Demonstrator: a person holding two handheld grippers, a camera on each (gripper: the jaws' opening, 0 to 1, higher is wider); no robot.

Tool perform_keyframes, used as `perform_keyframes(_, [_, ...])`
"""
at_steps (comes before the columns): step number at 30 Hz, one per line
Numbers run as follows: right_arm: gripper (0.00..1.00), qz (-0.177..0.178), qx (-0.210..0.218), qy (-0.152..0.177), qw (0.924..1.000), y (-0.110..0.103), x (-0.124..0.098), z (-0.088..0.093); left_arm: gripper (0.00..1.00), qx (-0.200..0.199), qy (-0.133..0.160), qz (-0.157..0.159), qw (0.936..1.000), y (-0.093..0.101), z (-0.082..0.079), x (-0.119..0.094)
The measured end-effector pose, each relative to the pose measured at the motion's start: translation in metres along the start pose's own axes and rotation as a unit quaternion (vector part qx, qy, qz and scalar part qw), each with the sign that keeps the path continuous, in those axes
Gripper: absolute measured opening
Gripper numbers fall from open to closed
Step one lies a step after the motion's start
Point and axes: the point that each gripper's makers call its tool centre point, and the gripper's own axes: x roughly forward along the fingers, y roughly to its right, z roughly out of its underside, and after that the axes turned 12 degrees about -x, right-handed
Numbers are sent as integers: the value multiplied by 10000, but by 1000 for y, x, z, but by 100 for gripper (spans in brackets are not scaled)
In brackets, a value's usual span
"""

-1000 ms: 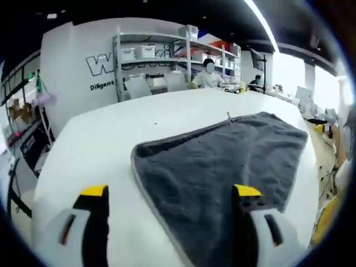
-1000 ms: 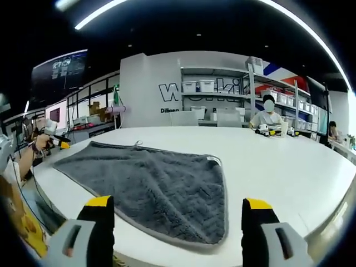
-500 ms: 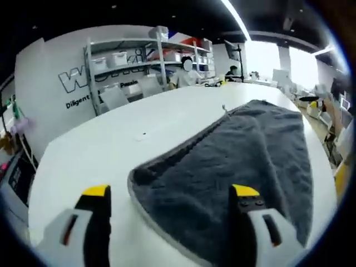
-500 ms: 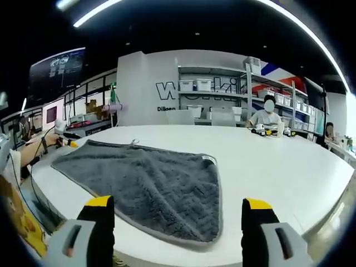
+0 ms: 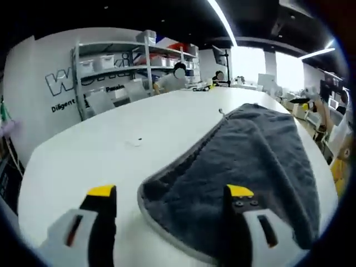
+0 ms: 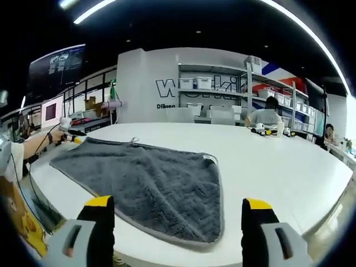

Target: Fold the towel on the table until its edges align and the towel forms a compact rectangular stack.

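Grey towel spread flat on white table, unfolded, w/ both grippers hovering at its near edge.

Left gripper: jaws apart, nothing held, over a towel corner. Right gripper: jaws apart, nothing held, above the towel's near corner. Looks like the approach step, before the first fold. Next prob. needs each gripper to drop, pinch a corner, then carry it across to the far edge.

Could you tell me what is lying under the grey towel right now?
The grey towel lies spread flat on the white table, nothing resting on it. Whether anything is hidden beneath it cannot be seen; no bulge shows.
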Motion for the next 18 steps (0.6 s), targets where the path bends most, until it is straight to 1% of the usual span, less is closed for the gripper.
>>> perform_keyframes(3, [99,17,-8,-31,10000,0,1,0,76,-52,-11,48,10000,-2,3,5])
perform_keyframes(5, [99,25,-10,-41,10000,1,1,0,69,-85,51,133,9999,0,3,8])
perform_keyframes(7, [99,32,-13,-52,10000,0,2,0,65,-90,91,181,9998,0,3,10])
perform_keyframes(9, [99,26,-17,-63,10000,-1,3,0,59,-74,91,210,9997,-1,3,12])
perform_keyframes(14, [98,14,-13,-70,10000,-2,5,0,43,-62,156,202,9997,-1,0,11])
perform_keyframes(18, [97,47,-8,-49,10000,0,5,0,29,-20,262,68,9996,-8,-5,8])
